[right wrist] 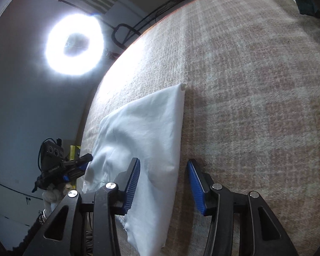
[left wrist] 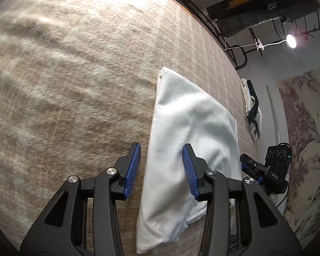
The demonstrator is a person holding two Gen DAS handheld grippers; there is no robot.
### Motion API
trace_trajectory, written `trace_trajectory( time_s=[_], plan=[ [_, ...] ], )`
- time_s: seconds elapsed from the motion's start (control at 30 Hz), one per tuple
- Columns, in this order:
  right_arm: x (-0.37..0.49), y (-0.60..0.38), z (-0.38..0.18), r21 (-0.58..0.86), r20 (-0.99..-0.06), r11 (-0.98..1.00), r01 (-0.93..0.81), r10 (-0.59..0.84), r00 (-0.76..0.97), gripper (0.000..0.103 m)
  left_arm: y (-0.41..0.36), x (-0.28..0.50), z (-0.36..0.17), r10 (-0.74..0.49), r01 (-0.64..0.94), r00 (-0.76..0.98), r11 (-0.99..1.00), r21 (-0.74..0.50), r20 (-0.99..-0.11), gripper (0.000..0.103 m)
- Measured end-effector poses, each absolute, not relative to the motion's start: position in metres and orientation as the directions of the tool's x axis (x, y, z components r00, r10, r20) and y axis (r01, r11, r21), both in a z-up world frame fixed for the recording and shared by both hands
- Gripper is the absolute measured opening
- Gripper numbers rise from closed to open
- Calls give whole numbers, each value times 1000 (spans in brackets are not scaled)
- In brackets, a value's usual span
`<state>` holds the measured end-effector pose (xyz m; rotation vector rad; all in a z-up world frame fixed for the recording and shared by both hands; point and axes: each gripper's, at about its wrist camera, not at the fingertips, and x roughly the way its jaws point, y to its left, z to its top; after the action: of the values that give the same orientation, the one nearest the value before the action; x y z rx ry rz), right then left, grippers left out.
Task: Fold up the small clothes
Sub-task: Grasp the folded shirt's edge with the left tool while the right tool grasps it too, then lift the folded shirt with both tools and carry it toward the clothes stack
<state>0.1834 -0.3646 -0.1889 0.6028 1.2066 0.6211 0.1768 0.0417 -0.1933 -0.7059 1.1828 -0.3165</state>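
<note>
**Two claws flank a half-folded white cloth**

The plaid blanket (left wrist: pixel 74 85) covers the work surface, giving a soft, flat bed for folding. On it lies the white cloth (left wrist: pixel 192 128), already doubled into a long strip, one straight edge running away from the cameras. A pile of other clothes (left wrist: pixel 252 106) waits at the blanket's far edge, probably next in line. The left claw (left wrist: pixel 161 170) is spread, astride the cloth's left edge, pinching nothing. The right claw (right wrist: pixel 163 183) is likewise spread over the opposite edge, its pads not pressing the fabric. Each takes one side, likely so the near end can be gripped evenly.
</note>
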Motion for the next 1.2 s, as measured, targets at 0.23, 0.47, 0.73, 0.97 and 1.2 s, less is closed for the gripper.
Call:
trace_trajectory(
  time_s=[0.23,0.47,0.73,0.97,1.2],
  plan=[
    [190,-354,-197,747,-630,659,-87,744,222,36,24,181,-188,-524,-92,361,803,-589,-771,29],
    [190,-335,-193,720,-661,685,-107,725,193,14,1,183,-181,-450,-49,369,864,-501,-813,13],
    [188,-313,-162,610,-736,771,-182,636,232,9,-8,180,-165,-409,-26,416,888,-460,-812,9],
    [188,-304,-139,563,-750,797,-219,604,269,8,-15,182,-146,-418,0,455,883,-469,-786,9],
    [190,-320,-122,568,-725,793,-218,608,324,8,-37,187,-125,-432,61,482,884,-463,-762,8]
  ],
)
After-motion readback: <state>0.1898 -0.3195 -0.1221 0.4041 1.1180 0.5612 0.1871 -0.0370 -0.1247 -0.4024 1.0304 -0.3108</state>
